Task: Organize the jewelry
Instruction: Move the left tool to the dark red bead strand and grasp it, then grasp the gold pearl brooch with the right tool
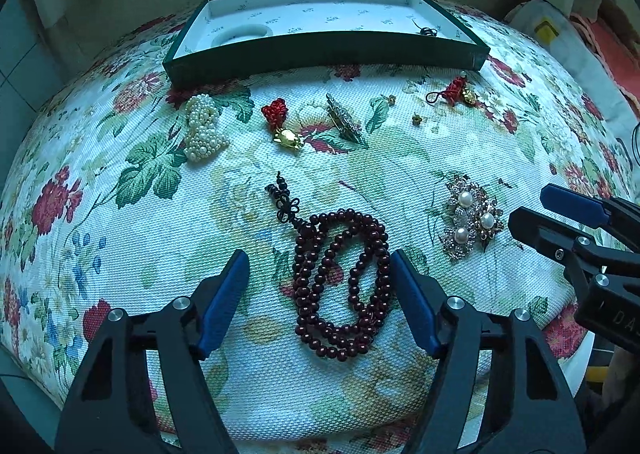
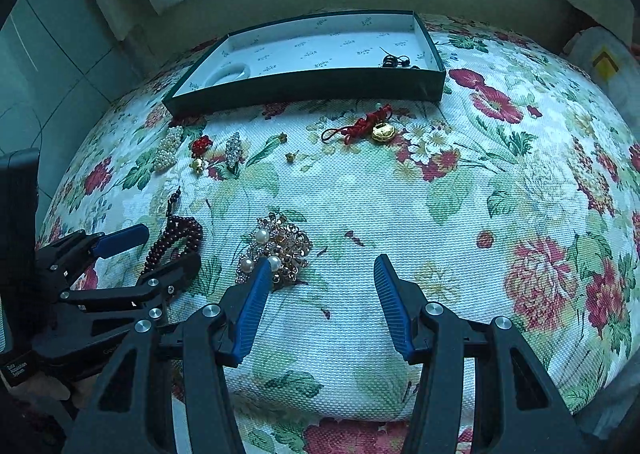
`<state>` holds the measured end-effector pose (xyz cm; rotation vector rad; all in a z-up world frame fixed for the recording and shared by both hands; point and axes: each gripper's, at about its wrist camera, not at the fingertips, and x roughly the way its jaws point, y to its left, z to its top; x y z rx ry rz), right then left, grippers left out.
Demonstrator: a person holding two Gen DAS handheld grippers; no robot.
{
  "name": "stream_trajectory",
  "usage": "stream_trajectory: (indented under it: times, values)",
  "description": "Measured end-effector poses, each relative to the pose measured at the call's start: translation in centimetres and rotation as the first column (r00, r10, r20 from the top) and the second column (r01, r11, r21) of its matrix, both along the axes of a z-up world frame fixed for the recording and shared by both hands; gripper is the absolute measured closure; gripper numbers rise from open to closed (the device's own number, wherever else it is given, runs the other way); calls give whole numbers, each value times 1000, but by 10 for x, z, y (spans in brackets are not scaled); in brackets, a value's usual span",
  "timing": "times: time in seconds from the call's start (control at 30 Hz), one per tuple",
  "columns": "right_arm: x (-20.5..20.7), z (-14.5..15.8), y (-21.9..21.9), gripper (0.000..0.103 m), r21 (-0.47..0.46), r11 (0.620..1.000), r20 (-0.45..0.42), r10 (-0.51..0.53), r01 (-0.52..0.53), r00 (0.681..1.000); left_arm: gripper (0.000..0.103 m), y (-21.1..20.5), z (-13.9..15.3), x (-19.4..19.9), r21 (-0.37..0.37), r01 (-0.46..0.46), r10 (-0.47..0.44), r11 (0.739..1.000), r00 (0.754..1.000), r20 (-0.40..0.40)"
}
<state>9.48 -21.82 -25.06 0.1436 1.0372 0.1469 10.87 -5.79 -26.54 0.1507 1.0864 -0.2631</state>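
One dark red bead necklace [image 1: 340, 286] lies coiled in loops on the flowered desk [image 1: 120, 254], its long axis running away from the camera and its knotted tassel end pointing toward the box [image 1: 328, 53]. One open green box sits at the far edge, holding one white ring [image 1: 240, 33] and one small dark item [image 1: 427, 31] too small to identify. Two red knot charms with gold pendants [image 1: 280, 121] [image 1: 456, 91], one pearl cluster [image 1: 202, 129], one rhinestone brooch [image 1: 344, 121] and one three-pearl brooch [image 1: 472, 219] lie loose. Left gripper [image 1: 320, 274]: jaws apart, straddling the necklace. Right gripper [image 2: 320, 274]: jaws apart, one finger [image 2: 252, 306] hiding part of the three-pearl brooch.
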Motion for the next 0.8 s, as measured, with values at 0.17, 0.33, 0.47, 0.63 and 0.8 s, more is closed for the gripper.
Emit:
stream_trajectory:
  times: [0.17, 0.33, 0.47, 0.63, 0.8]
  values:
    - [0, 0, 1, 50, 1, 1000, -2, -1, 1, 1000, 66, 5, 3, -1, -14, 2, -2, 1000, 1000, 13]
    - [0, 0, 2, 50, 2, 1000, -3, -1, 1, 1000, 86, 12, 4, -1, -65, 7, -7, 998, 1000, 4]
    - [1, 0, 2, 50, 3, 1000, -4, 0, 0, 1000, 88, 15, 6, 0, -89, -4, 4, 996, 1000, 6]
    - [3, 0, 5, 50, 6, 1000, -2, 6, -6, 1000, 98, 23, 14, 2, -108, -16, 19, 994, 999, 34]
    - [6, 0, 9, 50, 5, 1000, -2, 19, -19, 1000, 98, 30, 12, 5, -110, -31, 33, 993, 999, 22]
